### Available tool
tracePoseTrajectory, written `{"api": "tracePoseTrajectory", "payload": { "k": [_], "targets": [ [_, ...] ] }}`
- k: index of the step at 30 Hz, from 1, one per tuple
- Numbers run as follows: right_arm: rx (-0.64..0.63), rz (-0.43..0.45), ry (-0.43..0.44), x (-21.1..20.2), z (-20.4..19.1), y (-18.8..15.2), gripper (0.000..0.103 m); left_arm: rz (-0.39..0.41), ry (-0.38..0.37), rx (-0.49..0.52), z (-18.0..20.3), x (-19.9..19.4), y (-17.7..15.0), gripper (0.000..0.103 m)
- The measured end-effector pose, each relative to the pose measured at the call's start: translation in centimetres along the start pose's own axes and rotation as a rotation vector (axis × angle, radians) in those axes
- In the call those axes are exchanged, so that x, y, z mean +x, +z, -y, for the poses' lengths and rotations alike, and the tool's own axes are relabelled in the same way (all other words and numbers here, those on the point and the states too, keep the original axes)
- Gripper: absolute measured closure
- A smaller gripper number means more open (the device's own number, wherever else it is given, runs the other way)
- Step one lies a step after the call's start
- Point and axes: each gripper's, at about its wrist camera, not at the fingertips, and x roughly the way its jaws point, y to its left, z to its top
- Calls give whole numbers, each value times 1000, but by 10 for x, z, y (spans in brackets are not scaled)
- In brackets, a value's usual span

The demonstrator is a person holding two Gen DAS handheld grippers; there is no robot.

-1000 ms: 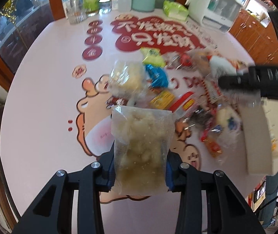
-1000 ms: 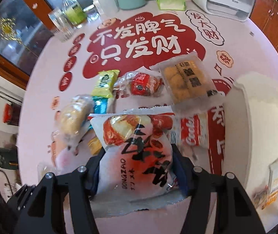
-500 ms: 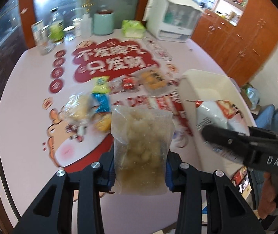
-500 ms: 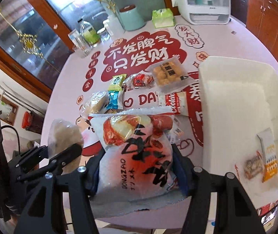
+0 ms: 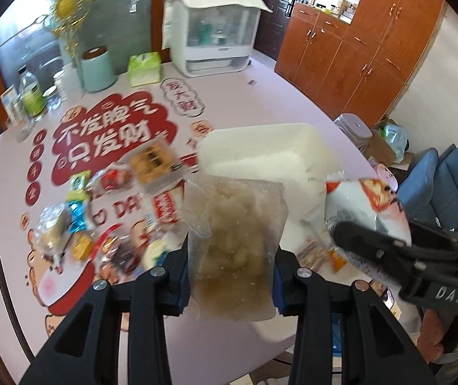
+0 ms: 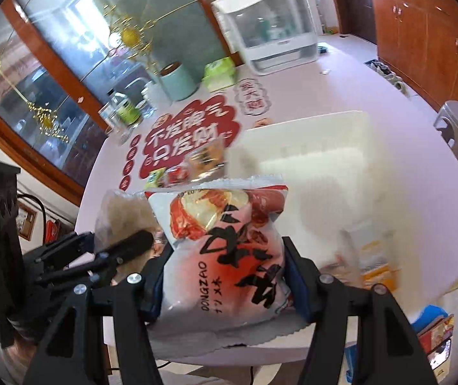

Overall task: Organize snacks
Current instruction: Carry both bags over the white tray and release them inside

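Note:
My left gripper point(image 5: 232, 276) is shut on a clear bag of pale crumbly snack point(image 5: 233, 243), held upright in the air over the near edge of the white bin point(image 5: 261, 147). My right gripper point(image 6: 224, 285) is shut on a puffy white and red snack bag point(image 6: 225, 256) with black characters, also lifted, beside the white bin point(image 6: 309, 147). In the left wrist view the right gripper point(image 5: 389, 243) shows at the right with its red and white bag point(image 5: 360, 205) over the bin. In the right wrist view the left gripper point(image 6: 107, 253) shows at the left. Loose snack packets point(image 5: 78, 221) lie left of the bin.
The round table point(image 5: 235, 102) has a pink cloth with red lettering. At its far edge stand a white dispenser box point(image 5: 216, 45), a mint canister point(image 5: 96, 70), a green tissue pack point(image 5: 144, 67) and bottles point(image 5: 31, 99). A few packets point(image 6: 373, 263) lie inside the bin. Wooden cabinets point(image 5: 357, 45) line the right.
Both grippers have swung to the right and upward with their bags, from over the snack pile to over the white bin. Their grips have not changed.

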Motion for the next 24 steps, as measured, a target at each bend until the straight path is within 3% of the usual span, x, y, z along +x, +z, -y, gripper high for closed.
{"api": "tracePoseTrajectory", "payload": {
  "k": [10,24],
  "targets": [
    [-38,-40,20,3,71,19,41,-13,41,-30,64,41,43,65],
    [-115,-112,55,35,96,44,40,-51,148,-73,80,83,79,65]
  ]
}}
